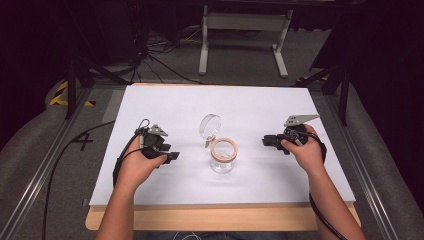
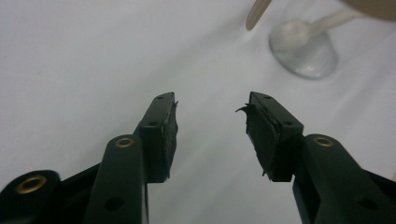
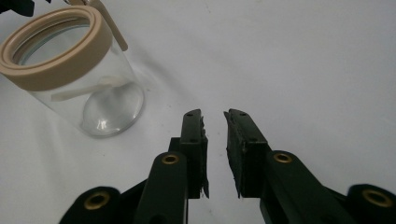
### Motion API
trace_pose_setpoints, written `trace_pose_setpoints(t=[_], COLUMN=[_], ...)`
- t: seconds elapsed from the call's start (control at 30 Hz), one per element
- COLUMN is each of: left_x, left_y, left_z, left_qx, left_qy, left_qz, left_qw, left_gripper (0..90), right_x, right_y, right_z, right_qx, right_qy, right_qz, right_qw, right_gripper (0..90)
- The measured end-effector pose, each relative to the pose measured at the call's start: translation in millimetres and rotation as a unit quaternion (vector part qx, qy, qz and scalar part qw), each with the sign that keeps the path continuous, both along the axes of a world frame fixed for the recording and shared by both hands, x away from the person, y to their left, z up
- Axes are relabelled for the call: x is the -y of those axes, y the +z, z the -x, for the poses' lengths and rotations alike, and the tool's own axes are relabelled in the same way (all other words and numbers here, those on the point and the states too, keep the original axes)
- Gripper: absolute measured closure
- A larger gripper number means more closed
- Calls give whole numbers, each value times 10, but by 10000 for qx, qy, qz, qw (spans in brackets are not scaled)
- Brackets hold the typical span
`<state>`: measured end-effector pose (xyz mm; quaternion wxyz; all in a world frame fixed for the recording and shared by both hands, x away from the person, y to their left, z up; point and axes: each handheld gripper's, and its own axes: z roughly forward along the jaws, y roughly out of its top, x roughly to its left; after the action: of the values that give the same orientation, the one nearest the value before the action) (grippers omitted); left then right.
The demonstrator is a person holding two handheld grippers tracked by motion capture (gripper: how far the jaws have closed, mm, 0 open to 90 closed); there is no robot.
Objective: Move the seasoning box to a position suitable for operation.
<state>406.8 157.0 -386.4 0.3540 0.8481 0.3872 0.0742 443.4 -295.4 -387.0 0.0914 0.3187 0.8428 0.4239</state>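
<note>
A clear glass jar (image 1: 222,155) with a beige rim stands upright in the middle of the white sheet. Its round clear lid (image 1: 210,125) is swung up and back on a hinge. My left gripper (image 1: 174,156) rests left of the jar, apart from it, its jaws wide open and empty (image 2: 211,109); the jar's base (image 2: 303,51) shows ahead to the right. My right gripper (image 1: 265,141) sits right of the jar, pointing at it, jaws a narrow gap apart with nothing between them (image 3: 214,116). The jar (image 3: 70,74) stands off to their left.
The white sheet (image 1: 250,105) covers a wooden board whose front edge (image 1: 225,217) shows near me. Metal rails run along both sides. A white stand (image 1: 245,22) and cables lie on the floor beyond the table.
</note>
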Motion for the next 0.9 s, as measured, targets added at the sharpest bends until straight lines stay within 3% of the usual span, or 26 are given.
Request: trace_pose_setpoints(t=[0.07,0.1,0.2,0.27,0.37,0.57,0.9], left_x=[3,4,-19,-25,1,-24,-139], left_y=[23,30,32,40,46,68,67], left_z=[8,16,26,30,73,183,311], left_qx=[50,14,-57,-82,-109,-80,-101], left_qy=[424,515,286,223,-19,-183,-53], left_qz=[-342,-431,1,58,94,214,320], left_qw=[9985,9977,9996,9997,9999,9996,9994], left_gripper=[625,656,782,827,788,753,680], right_x=[-20,-28,-47,-58,-105,-233,-483], right_y=[-3,-9,-16,-16,-14,-25,-164], right_z=[5,5,-1,-1,-25,-110,-254], right_qx=[22,18,3,0,-12,-30,-180], right_qy=[-6,-11,28,32,135,327,567], right_qz=[12,2,-2,-11,-43,-43,55], right_qw=[10000,10000,10000,10000,9999,9995,9982], right_gripper=[759,760,780,786,790,800,818])
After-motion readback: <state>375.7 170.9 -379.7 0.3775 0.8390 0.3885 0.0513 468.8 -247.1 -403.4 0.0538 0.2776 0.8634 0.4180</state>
